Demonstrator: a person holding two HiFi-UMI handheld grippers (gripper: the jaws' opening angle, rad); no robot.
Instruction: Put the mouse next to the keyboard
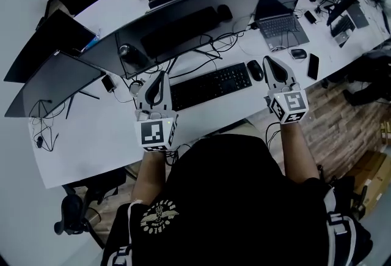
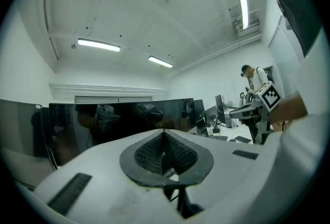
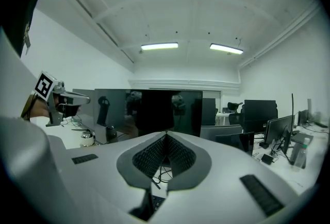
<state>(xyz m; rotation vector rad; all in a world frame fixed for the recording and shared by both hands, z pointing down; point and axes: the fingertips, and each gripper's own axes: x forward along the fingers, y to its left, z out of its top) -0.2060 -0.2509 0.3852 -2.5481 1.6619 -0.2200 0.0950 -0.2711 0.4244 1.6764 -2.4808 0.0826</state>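
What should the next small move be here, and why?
Probably just draw both claws back and stop. The mouse already lies right beside the right end of the keyboard, and the left claw and right claw are both shut on nothing, so little seems left to do.

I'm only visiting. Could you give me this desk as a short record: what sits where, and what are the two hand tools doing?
keyboard: on the white desk, in front of the curved monitor
mouse: on the desk beside the keyboard's right end
left gripper: jaws together, empty
right gripper: jaws together, empty
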